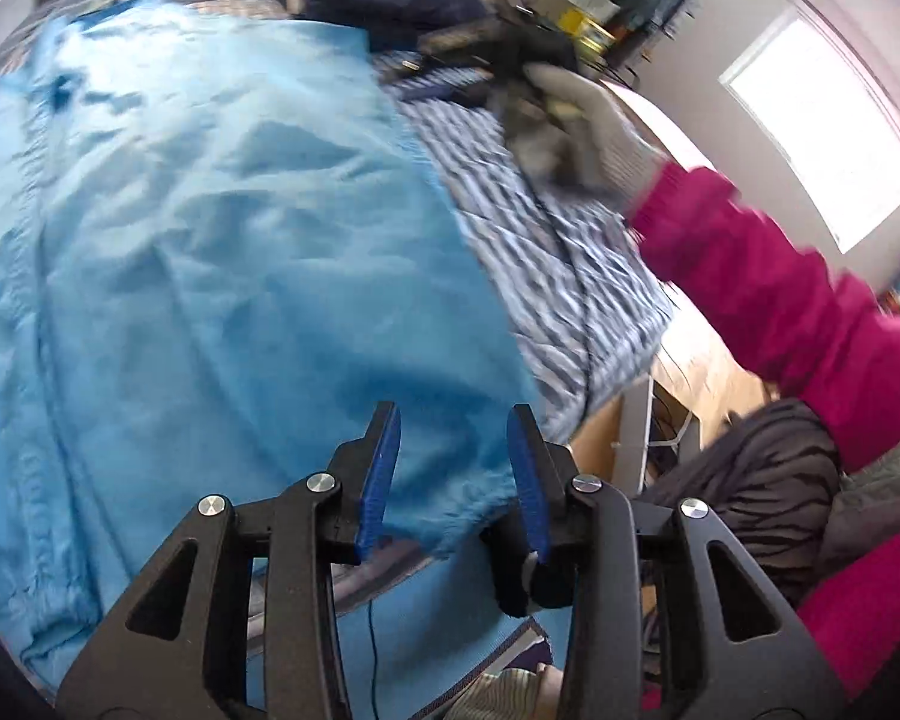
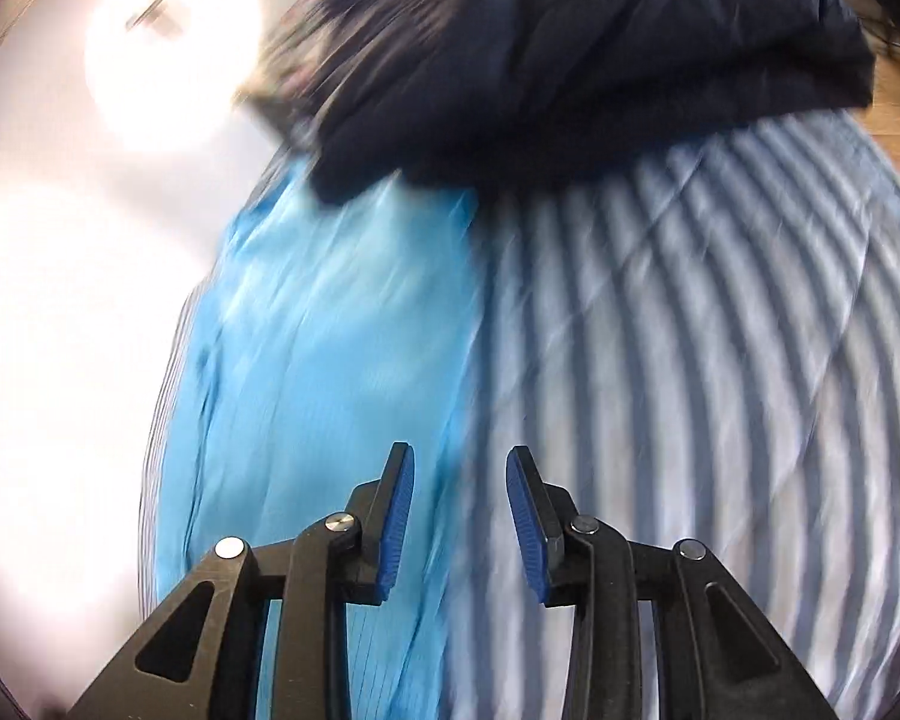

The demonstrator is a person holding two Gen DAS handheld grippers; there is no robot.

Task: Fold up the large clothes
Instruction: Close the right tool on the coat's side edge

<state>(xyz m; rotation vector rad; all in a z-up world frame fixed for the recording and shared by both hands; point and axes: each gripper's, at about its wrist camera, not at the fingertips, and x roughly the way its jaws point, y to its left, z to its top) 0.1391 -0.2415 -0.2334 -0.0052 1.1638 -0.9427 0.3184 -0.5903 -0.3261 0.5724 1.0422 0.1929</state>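
While both of my grippers hang over the bed, a large light-blue garment of thin, creased fabric (image 1: 210,228) lies spread flat on the blue-and-white striped quilt (image 1: 546,240). My left gripper (image 1: 455,474) stands with its blue-padded jaws apart and nothing pinched between them; the garment's near hem shows through the gap, below the pads, but I cannot tell whether they touch it. My right gripper (image 2: 461,516) is likewise parted and empty, poised over the garment's edge, so that light-blue cloth (image 2: 330,360) lies under its left finger and bare striped quilt (image 2: 690,360) under its right. From the left wrist view, my gloved right hand (image 1: 594,120), in a magenta sleeve (image 1: 780,294), appears blurred beyond the garment's far side. A folded dark navy garment (image 2: 570,60) sits at the far end of the quilt, touching the light-blue one's far edge.
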